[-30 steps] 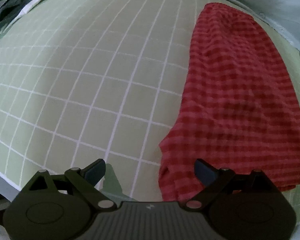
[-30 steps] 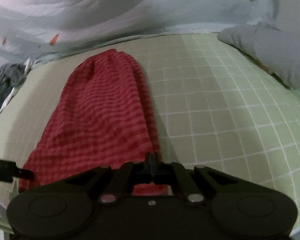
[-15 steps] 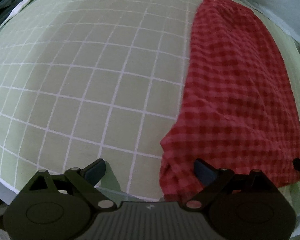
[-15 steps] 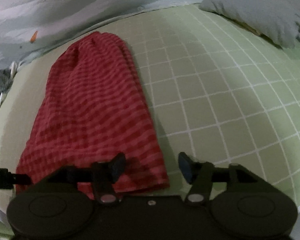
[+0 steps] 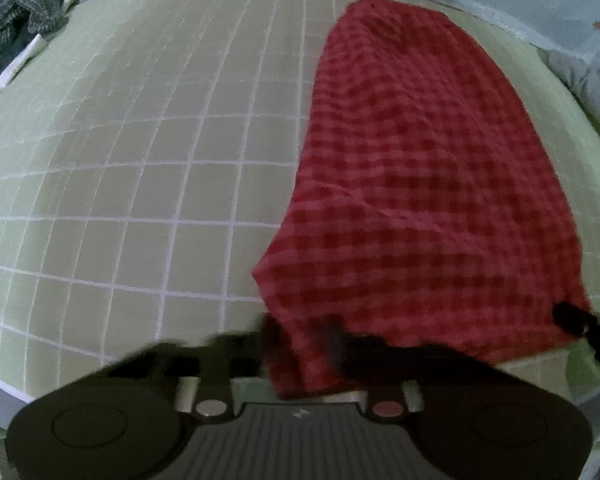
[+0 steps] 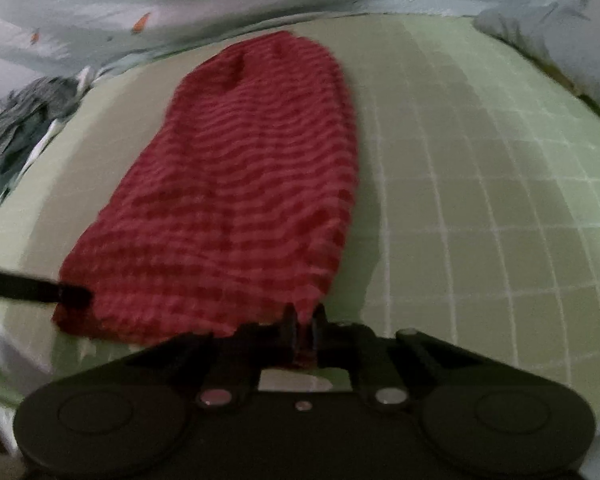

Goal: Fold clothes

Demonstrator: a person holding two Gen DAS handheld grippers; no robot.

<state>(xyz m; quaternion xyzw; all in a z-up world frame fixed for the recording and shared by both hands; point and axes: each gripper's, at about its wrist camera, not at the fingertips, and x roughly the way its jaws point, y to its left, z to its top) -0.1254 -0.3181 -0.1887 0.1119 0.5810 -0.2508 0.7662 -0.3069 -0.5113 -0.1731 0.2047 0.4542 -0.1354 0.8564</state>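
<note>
Dim, flat light with soft shadows. Both views are motion-blurred, worst along the bottom at the left gripper (image 5: 300,344). Fisheye bending curves the edges, corners black.

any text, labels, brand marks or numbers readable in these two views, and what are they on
No readable words or numbers in either view.
A small pale logo mark sits on the ribbed body of the left gripper, too small to read as letters.
The red checked cloth and the green grid mat carry pattern only, no text or label.
</note>
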